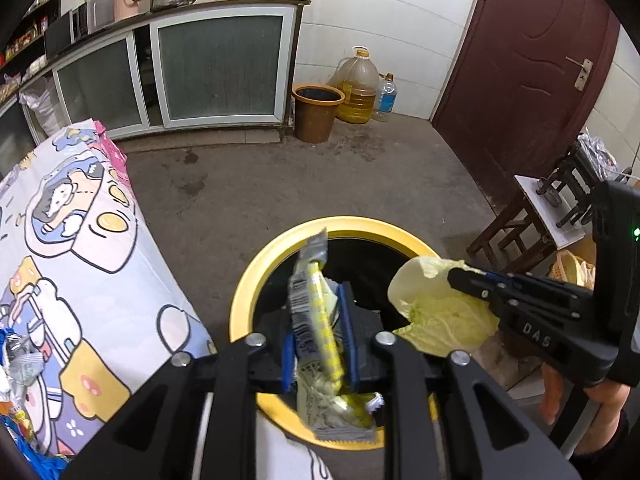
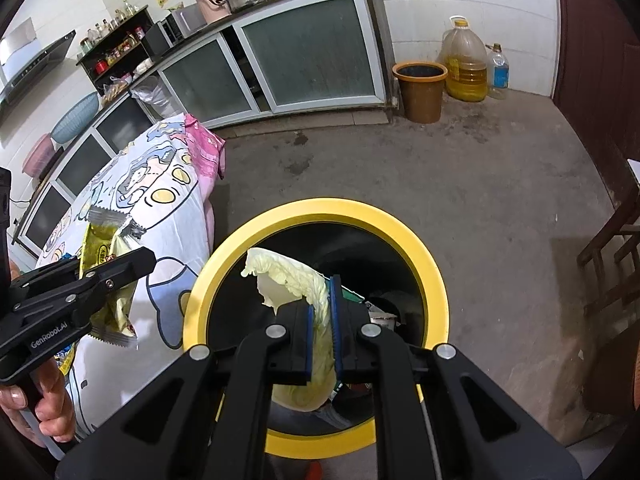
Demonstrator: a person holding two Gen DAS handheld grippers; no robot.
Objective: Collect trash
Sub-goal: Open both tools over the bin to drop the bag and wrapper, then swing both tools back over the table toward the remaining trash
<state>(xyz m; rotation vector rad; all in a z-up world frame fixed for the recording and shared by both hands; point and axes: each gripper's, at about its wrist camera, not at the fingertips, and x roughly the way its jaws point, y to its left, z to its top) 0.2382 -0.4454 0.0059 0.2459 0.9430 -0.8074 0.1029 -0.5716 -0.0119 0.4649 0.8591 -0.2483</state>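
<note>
A yellow-rimmed trash bin [image 1: 256, 276] [image 2: 404, 224] with a black inside stands on the floor beside the table. My left gripper [image 1: 318, 344] is shut on a yellow and silver snack wrapper [image 1: 320, 340] and holds it over the bin's near rim. The wrapper also shows in the right wrist view [image 2: 108, 280], held by the left gripper [image 2: 116, 274]. My right gripper [image 2: 320, 320] is shut on a pale green cabbage leaf [image 2: 288, 276] above the bin opening. The leaf [image 1: 436, 308] and the right gripper [image 1: 468, 280] also show in the left wrist view.
A table with a cartoon-print cloth [image 1: 80, 248] [image 2: 160, 208] is left of the bin, with more wrappers [image 1: 16, 356] on it. A brown bucket [image 1: 316, 112], an oil jug [image 1: 358, 88] and a water bottle [image 1: 386, 96] stand by the far wall. A wooden stool [image 1: 520, 220] stands at right.
</note>
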